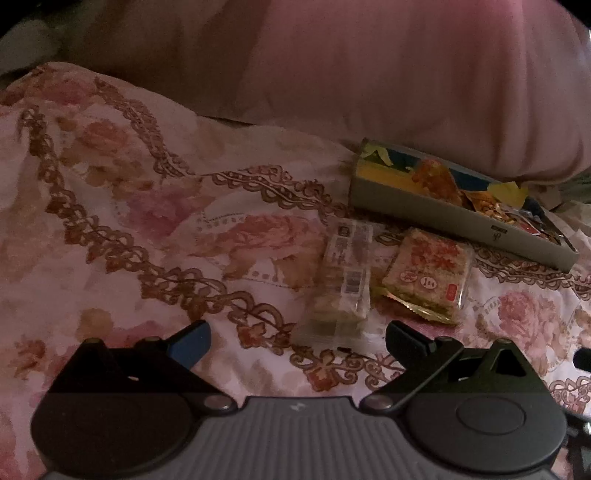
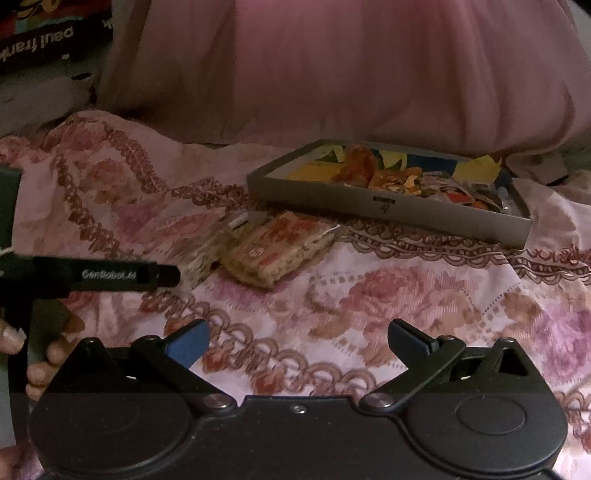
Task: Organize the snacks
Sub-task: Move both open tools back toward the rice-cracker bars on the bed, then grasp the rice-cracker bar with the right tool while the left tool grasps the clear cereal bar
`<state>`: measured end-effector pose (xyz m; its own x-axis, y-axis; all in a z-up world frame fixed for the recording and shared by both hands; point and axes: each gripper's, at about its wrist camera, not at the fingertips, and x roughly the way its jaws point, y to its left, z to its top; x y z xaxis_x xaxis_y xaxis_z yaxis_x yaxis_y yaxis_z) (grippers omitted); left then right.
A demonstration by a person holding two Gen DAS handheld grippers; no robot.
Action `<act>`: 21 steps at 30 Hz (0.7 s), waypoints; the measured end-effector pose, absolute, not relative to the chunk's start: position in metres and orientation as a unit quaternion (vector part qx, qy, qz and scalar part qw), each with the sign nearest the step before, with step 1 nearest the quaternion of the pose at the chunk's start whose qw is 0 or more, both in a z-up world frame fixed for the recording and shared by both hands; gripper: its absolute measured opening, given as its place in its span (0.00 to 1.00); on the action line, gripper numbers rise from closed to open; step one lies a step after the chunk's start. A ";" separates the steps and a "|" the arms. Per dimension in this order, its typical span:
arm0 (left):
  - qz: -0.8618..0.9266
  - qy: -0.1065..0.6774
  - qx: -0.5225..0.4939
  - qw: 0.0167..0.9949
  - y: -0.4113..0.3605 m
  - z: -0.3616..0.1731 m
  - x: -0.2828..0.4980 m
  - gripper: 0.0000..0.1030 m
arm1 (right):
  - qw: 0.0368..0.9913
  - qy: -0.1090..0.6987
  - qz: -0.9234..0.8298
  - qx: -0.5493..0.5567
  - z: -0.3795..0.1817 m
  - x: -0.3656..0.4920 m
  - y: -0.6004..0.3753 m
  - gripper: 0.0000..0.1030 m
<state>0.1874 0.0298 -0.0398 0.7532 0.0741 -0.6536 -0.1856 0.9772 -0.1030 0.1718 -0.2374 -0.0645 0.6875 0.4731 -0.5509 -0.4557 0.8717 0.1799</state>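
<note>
A shallow grey box (image 1: pixel 439 214) holds several snack packets and lies on a floral bedspread; it also shows in the right wrist view (image 2: pixel 388 206). In front of it lie two loose packets: a clear-wrapped cracker pack (image 1: pixel 341 284) and a rice-crisp bar with red print (image 1: pixel 430 273), also seen from the right (image 2: pixel 277 251). My left gripper (image 1: pixel 297 339) is open and empty just short of the clear pack. My right gripper (image 2: pixel 297 341) is open and empty, farther back over bare bedspread. The left gripper's finger (image 2: pixel 147 276) reaches the clear pack (image 2: pixel 207 251).
A large pink pillow (image 1: pixel 369 66) rises behind the box. A dark printed box (image 2: pixel 40 33) sits at the far left. The floral bedspread (image 1: pixel 129 221) is rumpled to the left. A hand (image 2: pixel 44 354) holds the left gripper's handle.
</note>
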 end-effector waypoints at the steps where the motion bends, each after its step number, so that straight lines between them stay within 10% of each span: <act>1: 0.066 0.345 -0.080 0.933 0.030 -0.040 0.189 1.00 | 0.918 0.305 0.255 0.020 -0.064 0.177 -0.238 0.99; 21: -0.013 0.327 -0.078 0.942 0.029 -0.048 0.225 0.89 | 0.857 0.351 0.345 0.153 -0.087 0.276 -0.225 0.86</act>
<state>0.2247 0.0292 -0.0479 0.7859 -0.0750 -0.6138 -0.0265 0.9876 -0.1546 0.2759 -0.2247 -0.0869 0.5160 0.6986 -0.4956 -0.4840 0.7152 0.5041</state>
